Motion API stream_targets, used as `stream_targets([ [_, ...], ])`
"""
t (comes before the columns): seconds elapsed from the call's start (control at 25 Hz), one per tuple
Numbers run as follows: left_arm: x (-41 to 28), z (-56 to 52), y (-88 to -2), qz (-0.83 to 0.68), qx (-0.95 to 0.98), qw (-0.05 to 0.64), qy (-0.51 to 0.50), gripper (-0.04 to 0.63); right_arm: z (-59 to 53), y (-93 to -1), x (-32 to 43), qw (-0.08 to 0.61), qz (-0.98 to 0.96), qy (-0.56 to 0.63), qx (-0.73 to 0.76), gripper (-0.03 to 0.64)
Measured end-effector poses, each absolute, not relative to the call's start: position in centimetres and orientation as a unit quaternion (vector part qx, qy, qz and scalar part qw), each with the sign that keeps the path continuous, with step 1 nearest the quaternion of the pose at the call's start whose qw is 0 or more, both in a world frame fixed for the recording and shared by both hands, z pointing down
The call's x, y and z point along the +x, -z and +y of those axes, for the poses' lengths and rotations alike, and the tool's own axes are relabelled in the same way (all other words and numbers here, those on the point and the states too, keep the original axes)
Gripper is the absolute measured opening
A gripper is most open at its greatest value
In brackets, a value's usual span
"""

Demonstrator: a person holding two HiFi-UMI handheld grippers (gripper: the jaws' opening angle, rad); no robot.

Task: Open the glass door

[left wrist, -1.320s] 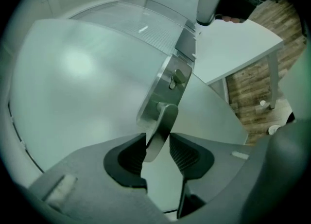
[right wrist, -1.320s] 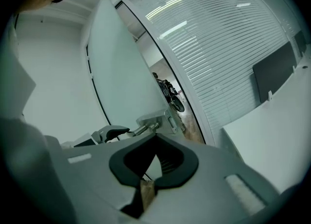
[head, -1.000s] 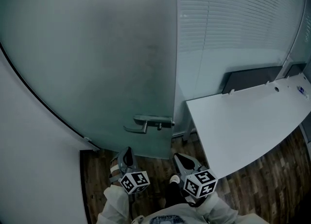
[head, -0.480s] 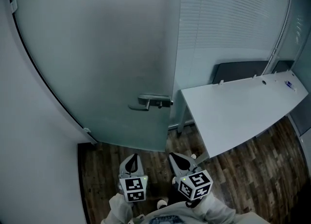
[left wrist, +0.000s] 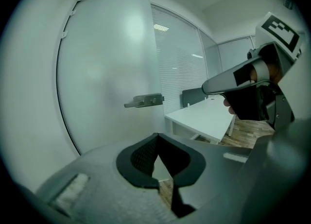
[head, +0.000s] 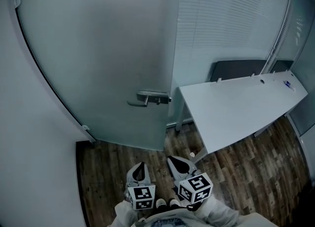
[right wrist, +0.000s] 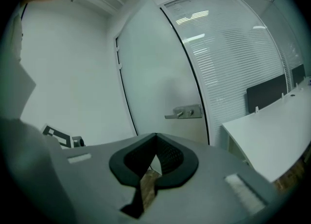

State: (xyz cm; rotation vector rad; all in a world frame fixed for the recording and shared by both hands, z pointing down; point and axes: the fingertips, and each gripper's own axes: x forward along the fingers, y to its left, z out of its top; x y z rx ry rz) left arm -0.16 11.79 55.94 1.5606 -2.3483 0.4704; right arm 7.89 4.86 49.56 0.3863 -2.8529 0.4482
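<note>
Now, left gripper (left wrist: 158, 162): jaws are sitting pressed together, gripping nothing; only floorboards are showing below the tips.
Right gripper (right wrist: 154, 162): jaws are likewise lying closed on nothing, pointing toward the door.
Stance: both grippers are hanging low and side by side near the body in the head view, well apart from the door.
Glass door (head: 98, 48): appearing closed straight ahead, a frosted pane whose free edge is meeting the slatted partition (head: 221, 19).
Lever handle (head: 143, 98): sticking out level near that free edge, with its lever running toward the hinge side.
Handling: I am judging the pane heavy, stiff and slick. The pads would be getting no purchase on bare glass, so the lever is looking like the place to take hold, pressing down near its free end.
Desk (head: 236, 113): standing just right of the door, its near corner reaching close to the handle side and likely crowding the right arm.
Dark panel (head: 236, 68): standing behind the desk, out of the way.
Wall (head: 29, 147): closing in the left side.
In the way: nothing is standing between grippers and handle.
</note>
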Motion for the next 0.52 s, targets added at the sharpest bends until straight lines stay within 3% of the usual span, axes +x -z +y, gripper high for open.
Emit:
stream_targets([
  [0.52,-0.38,12.04,-55.75,-0.821,0.525,0.143,-0.172,0.0,4.69,-49.96,8.1,0.117,-0.973,-0.157,0.118,0.005],
])
